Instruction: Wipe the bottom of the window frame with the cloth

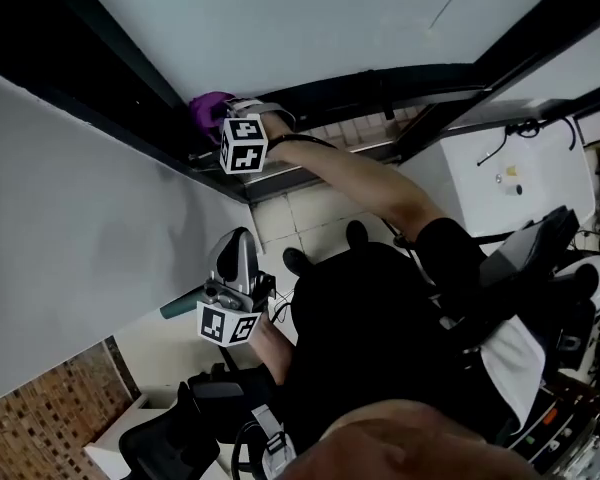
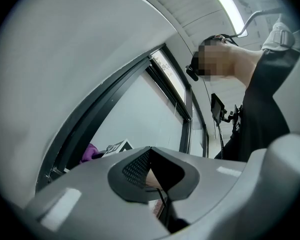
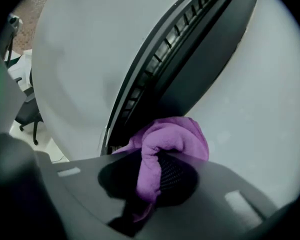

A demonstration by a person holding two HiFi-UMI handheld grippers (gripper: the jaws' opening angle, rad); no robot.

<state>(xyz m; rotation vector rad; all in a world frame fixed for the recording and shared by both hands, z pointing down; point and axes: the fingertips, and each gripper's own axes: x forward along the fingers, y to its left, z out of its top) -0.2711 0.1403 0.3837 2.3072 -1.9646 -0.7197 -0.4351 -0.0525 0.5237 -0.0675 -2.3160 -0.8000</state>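
Pressing the crumpled purple microfibre cloth [image 3: 172, 136] against the dark metal window frame [image 3: 160, 64], I have my right gripper [image 3: 149, 186] clamped on its lower fold. The rest bunches just beyond the jaws, touching the frame. My left gripper [image 2: 157, 181] hangs well apart, jaws together, empty.

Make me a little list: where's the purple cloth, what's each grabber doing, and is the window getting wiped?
cloth: purple cloth, bunched up, clamped in the right gripper
right gripper: shut on the cloth, held up at the window frame
left gripper: jaws together, nothing in them, held low and away from the frame
wiping: the cloth sits right at the dark frame; it looks like it touches, but that is not certain
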